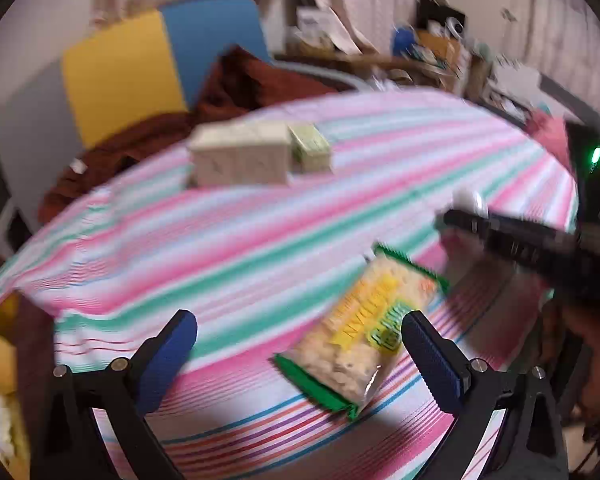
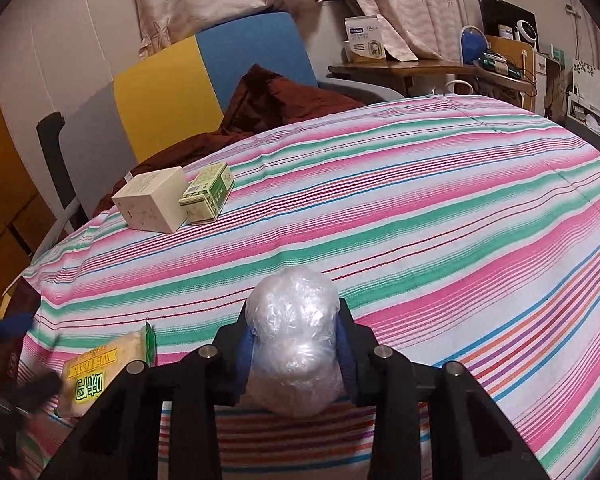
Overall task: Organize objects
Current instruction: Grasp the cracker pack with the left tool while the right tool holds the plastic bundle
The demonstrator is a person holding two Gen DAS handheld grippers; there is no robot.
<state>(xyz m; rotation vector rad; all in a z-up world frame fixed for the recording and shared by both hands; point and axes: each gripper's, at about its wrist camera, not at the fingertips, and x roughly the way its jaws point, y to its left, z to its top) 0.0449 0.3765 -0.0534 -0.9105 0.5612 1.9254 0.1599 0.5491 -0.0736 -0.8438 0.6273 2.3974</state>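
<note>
A clear-wrapped ball of crumpled plastic (image 2: pixel 296 344) sits squeezed between the blue pads of my right gripper (image 2: pixel 296 316), just above the striped cloth (image 2: pixel 420 208). From the left wrist view, the right gripper's black body (image 1: pixel 520 248) reaches in from the right. A snack packet (image 1: pixel 360 332) with green ends lies flat on the cloth, near the right finger of my open left gripper (image 1: pixel 299 320), whose pads do not touch it. The same packet (image 2: pixel 100 372) shows at the lower left of the right wrist view. A cream box (image 2: pixel 152 200) and a green box (image 2: pixel 208 194) stand side by side at the far left.
A dark red blanket (image 2: pixel 268 96) is bunched behind the boxes, against a yellow and blue panel (image 2: pixel 204 72). A cluttered wooden side table (image 2: pixel 412 68) stands at the back right. The cloth drops off at its left edge (image 2: pixel 32 276).
</note>
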